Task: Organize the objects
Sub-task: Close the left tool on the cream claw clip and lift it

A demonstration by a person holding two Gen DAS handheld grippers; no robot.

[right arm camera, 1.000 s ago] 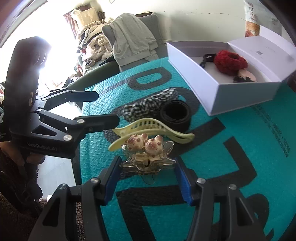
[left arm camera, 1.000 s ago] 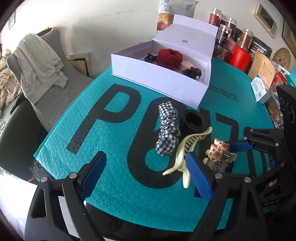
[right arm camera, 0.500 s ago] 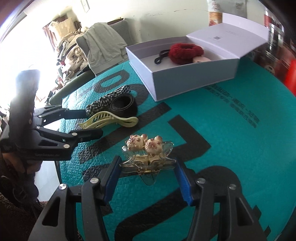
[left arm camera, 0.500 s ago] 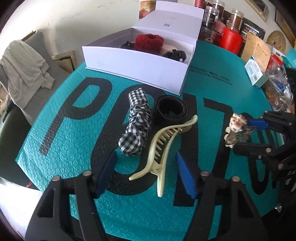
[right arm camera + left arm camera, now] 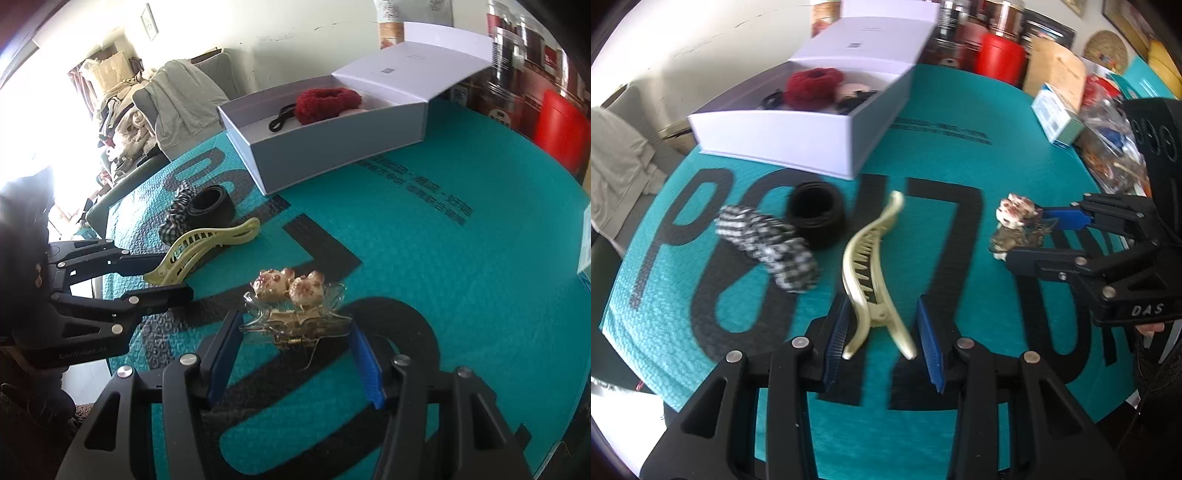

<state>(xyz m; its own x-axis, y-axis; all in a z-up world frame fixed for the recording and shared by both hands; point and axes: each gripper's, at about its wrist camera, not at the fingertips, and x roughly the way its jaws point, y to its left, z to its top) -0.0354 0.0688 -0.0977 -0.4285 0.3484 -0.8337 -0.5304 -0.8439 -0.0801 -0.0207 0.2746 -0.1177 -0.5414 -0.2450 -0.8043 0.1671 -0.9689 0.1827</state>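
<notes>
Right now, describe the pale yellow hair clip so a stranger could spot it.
Find the white box on the teal mat. In front of it lie a checked scrunchie, a black band and the hair clip. It alone is long, curved, pale yellow and toothed.

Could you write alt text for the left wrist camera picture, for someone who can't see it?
A hand-held left gripper is closing its blue fingers around a cream hair clip on a teal mat. To its right, the right gripper holds a small decorated clip; behind lie a checked scrunchie, a black band and an open white box.
</notes>
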